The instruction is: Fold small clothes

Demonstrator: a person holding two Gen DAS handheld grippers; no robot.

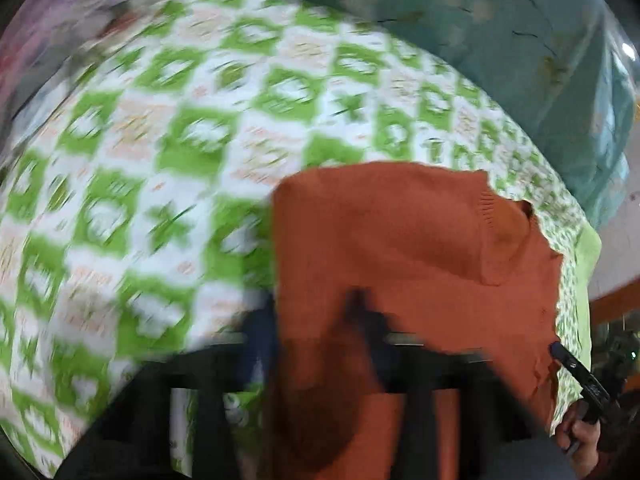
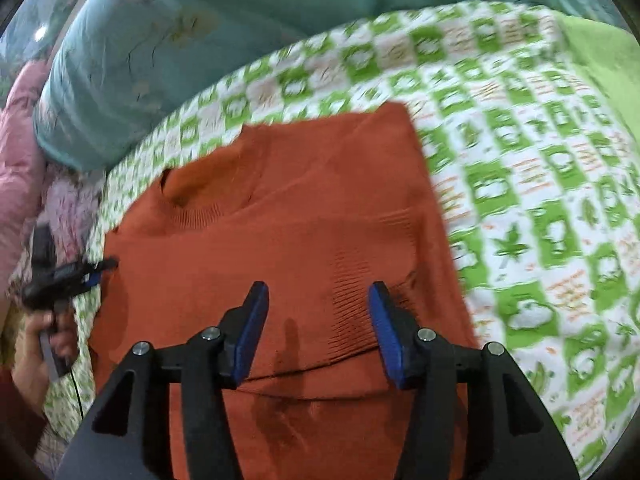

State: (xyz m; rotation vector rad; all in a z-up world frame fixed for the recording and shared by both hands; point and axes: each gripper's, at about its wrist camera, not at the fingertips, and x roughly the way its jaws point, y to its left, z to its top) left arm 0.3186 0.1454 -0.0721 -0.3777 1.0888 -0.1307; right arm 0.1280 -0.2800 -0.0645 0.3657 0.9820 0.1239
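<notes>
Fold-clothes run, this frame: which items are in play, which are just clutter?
In play:
- orange knit sweater, spread flat
- right hand-held gripper, open above the sweater
- left hand-held gripper, at the sweater's edge

Lying about:
- green checked bedsheet under the sweater
- teal blanket behind
- pink quilt

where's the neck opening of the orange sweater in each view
Left wrist view: the neck opening sits right of centre, at the orange sweater's right edge.
Right wrist view: the neck opening sits left of centre, at the sweater's upper left.
Shared landmark: the teal pillow beyond the sweater.
</notes>
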